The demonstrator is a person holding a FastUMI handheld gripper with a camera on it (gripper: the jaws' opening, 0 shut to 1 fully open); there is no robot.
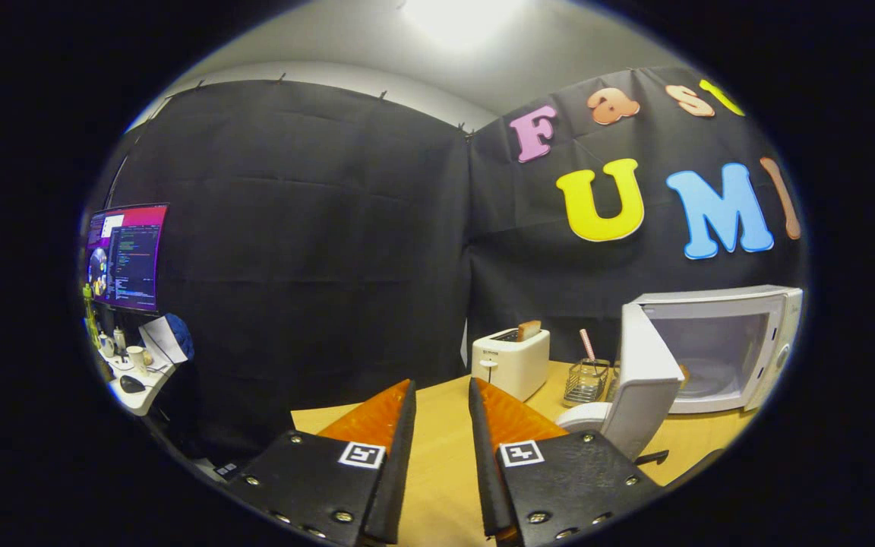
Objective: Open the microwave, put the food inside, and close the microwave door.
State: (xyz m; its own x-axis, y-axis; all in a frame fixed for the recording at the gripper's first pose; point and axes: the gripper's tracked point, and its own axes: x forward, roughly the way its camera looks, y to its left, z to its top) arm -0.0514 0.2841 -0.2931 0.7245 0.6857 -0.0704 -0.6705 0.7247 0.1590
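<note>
The white microwave stands on the wooden table, beyond my fingers and to their right. Its door is swung wide open toward me, and the pale cavity with its glass turntable is in sight. A small brown piece peeks out past the door's edge; I cannot tell what it is. A white plate lies on the table by the foot of the door, partly hidden by it. My gripper is open above the table, well short of the microwave, with nothing between its fingers.
A white toaster with a slice of toast in it stands just ahead of my fingers. A wire basket holding a pink stick sits between toaster and microwave. Off to the left, a lit monitor and a desk with mugs and a mouse.
</note>
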